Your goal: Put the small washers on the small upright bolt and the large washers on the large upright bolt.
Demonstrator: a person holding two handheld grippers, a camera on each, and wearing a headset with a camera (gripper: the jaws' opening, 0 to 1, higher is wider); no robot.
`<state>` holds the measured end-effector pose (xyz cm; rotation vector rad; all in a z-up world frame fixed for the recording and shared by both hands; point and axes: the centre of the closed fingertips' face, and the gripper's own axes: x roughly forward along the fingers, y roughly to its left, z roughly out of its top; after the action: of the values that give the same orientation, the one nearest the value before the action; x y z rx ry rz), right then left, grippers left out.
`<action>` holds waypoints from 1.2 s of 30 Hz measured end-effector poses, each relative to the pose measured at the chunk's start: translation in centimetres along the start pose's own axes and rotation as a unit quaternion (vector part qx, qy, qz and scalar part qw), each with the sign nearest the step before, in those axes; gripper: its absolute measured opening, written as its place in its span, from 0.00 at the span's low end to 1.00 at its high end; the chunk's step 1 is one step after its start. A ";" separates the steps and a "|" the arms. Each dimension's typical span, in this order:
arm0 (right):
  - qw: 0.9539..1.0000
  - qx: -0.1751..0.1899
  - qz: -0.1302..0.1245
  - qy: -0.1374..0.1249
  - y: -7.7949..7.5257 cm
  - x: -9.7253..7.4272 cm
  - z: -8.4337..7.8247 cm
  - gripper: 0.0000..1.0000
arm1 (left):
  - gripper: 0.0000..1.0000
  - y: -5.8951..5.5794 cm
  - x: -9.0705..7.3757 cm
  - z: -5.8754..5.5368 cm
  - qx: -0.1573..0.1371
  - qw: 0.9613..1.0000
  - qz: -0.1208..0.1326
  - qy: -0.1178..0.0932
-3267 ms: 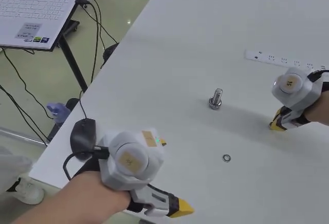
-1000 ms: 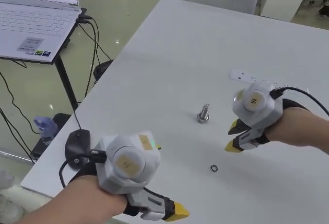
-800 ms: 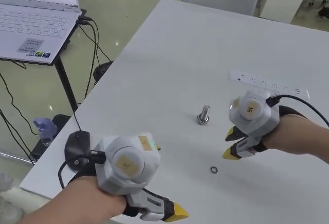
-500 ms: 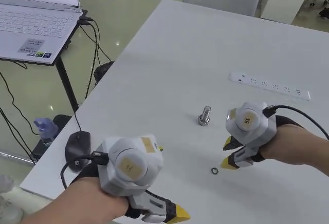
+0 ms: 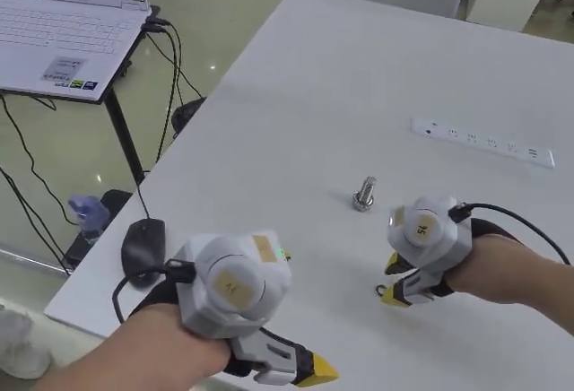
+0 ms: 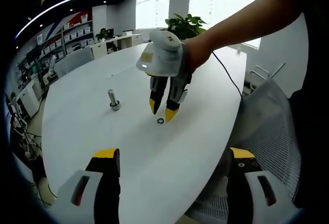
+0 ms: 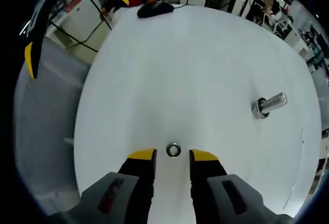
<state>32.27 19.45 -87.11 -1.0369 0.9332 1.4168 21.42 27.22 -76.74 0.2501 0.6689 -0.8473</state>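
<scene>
A small steel washer (image 7: 173,150) lies flat on the white table (image 5: 296,113). My right gripper (image 7: 173,155) is open and lowered over the washer, one yellow tip on each side. In the left gripper view the washer (image 6: 160,120) sits just below the right gripper (image 6: 162,110). A single upright bolt (image 5: 364,194) stands a short way beyond the right gripper (image 5: 391,282); the bolt (image 7: 268,105) is well apart from the washer. My left gripper (image 6: 172,154) is open wide with nothing in it, held low near the table's front edge (image 5: 305,375).
A white power strip (image 5: 484,143) lies at the back right of the table. A black mouse (image 5: 142,246) sits at the left front corner. A laptop (image 5: 63,14) stands on a side stand to the left. A mesh chair (image 6: 267,116) is beside the table.
My right gripper has come down and toward me from beside the bolt until its tips straddle the washer. The left gripper has stayed put near the front edge.
</scene>
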 end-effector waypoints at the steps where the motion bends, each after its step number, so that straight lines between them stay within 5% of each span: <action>1: 1.000 -0.001 -0.001 0.001 -0.1 0.1 -0.1 0.27 | 0.86 0.0 0.0 -0.1 0.001 1.000 0.000 0.001; 20: 1.000 -0.016 0.000 0.013 0.1 0.9 -0.3 0.23 | 0.83 0.3 0.2 -0.7 -0.003 1.000 0.001 0.011; 32: 0.998 -0.033 0.000 0.059 0.2 1.0 -0.2 0.15 | 0.83 0.1 0.2 -1.1 -0.003 1.000 0.001 0.013; 36: 0.998 -0.030 0.001 0.053 0.1 1.0 -0.3 0.14 | 0.82 0.2 0.1 -0.8 -0.006 1.000 0.001 0.007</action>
<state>32.17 19.44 -88.18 -1.1651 0.9731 1.4112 21.20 27.65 -77.45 0.2468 0.6871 -0.8400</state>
